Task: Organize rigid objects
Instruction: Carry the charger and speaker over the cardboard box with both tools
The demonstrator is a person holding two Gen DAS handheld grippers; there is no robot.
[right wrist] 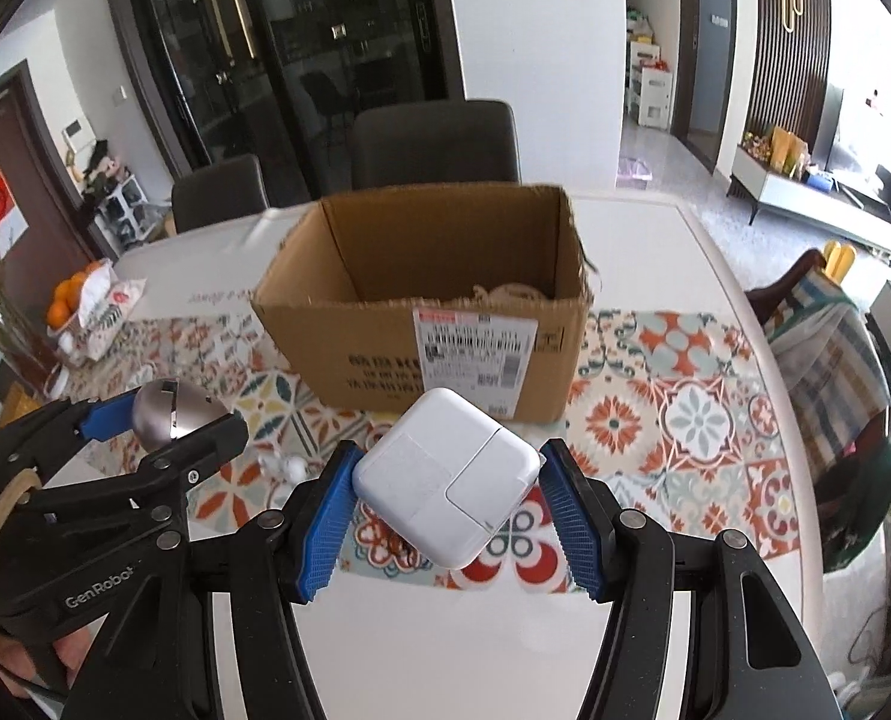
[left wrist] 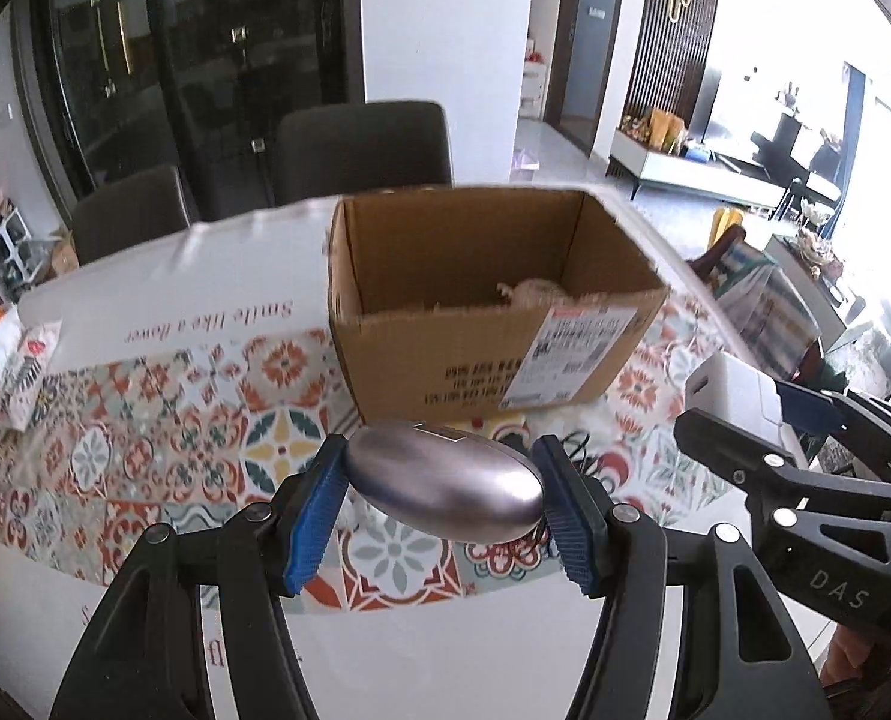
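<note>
My left gripper is shut on a shiny metal oval object, held above the patterned tablecloth. My right gripper is shut on a white square power adapter, also lifted off the table. An open cardboard box stands behind both grippers, with a pale object lying low inside it. In the right wrist view the left gripper with the metal oval is at the left. In the left wrist view the right gripper with the adapter shows at the right.
Two dark chairs stand behind the white table. Oranges and a printed bag sit at the table's left end. A small white item and a dark wire lie on the cloth under the grippers. A chair with striped cloth stands at the right.
</note>
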